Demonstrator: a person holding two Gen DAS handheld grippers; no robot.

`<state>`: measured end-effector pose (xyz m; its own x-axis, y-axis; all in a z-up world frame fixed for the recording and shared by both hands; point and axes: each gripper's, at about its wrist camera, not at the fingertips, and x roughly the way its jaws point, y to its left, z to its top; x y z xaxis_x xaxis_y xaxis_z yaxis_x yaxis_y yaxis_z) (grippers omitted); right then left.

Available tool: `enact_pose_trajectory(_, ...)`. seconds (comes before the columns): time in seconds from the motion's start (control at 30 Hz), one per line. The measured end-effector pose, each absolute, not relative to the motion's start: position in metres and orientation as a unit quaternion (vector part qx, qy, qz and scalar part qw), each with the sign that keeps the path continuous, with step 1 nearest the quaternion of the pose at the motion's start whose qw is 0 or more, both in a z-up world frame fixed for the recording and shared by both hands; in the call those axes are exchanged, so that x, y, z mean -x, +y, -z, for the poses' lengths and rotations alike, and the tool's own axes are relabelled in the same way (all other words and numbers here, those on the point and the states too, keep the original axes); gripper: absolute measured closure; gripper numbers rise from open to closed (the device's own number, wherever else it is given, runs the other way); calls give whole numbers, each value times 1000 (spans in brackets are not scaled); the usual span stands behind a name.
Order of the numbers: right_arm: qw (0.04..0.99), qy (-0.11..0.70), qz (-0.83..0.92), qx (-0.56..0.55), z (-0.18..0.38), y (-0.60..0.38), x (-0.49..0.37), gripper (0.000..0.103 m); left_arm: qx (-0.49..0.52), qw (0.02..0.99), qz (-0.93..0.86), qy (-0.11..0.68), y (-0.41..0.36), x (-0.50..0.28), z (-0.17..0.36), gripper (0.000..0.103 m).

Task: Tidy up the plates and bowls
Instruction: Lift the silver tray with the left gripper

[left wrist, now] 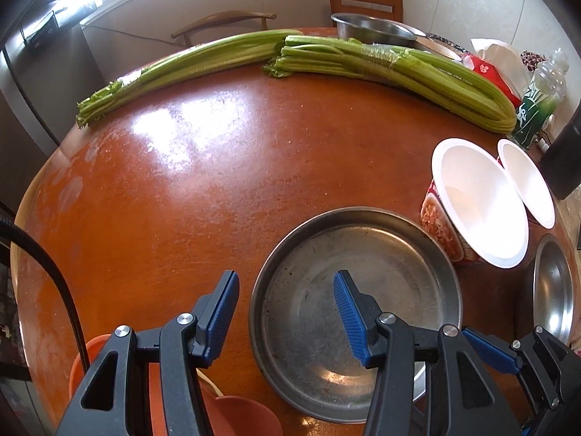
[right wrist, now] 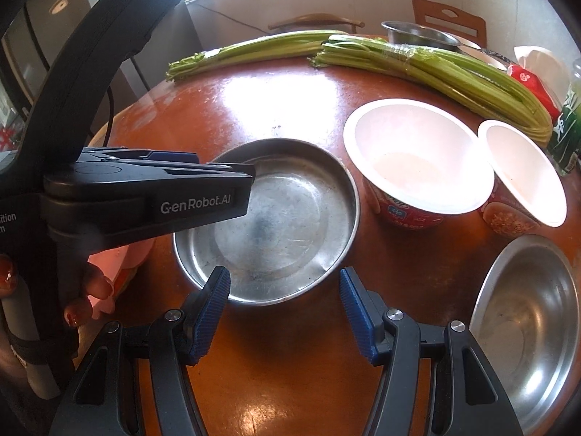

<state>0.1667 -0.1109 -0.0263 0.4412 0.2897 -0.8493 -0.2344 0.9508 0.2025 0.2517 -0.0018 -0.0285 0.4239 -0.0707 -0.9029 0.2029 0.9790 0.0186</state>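
Observation:
A flat steel plate [left wrist: 363, 283] [right wrist: 276, 218] lies on the round red-brown table [left wrist: 174, 189]. My left gripper [left wrist: 287, 312] is open; its left finger is outside the plate's left rim and its right finger is over the plate's inside. It also shows in the right wrist view [right wrist: 145, 196] over the plate's left edge. My right gripper [right wrist: 285, 312] is open and empty, just in front of the plate. Two white instant-noodle bowls [right wrist: 417, 160] [right wrist: 523, 178] stand right of the plate. A steel bowl [right wrist: 526, 323] [left wrist: 553, 287] sits at the near right.
Two celery bunches [left wrist: 381, 69] [left wrist: 174, 69] lie across the far side. A steel basin [left wrist: 370, 29], a tissue pack [left wrist: 494, 69] and a green bottle [left wrist: 541, 101] stand at the back right. Orange plastic bowls [left wrist: 232, 414] sit at the near left. Chairs stand behind the table.

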Motion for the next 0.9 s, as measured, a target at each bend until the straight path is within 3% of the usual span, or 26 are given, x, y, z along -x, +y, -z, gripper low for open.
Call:
enact_pose_trajectory(0.3, 847, 508, -153, -29, 35, -108, -172, 39, -39, 830, 93, 549, 0, -254, 41, 49)
enact_pose_trajectory(0.47, 849, 502, -159, -33, 34, -106, -172, 32, -44, 833, 90, 544, -1, -253, 41, 49)
enact_pose_trajectory(0.9, 870, 455, -186, -45, -1, -107, -153, 32, -23, 864, 90, 495, 13, -235, 1, 49)
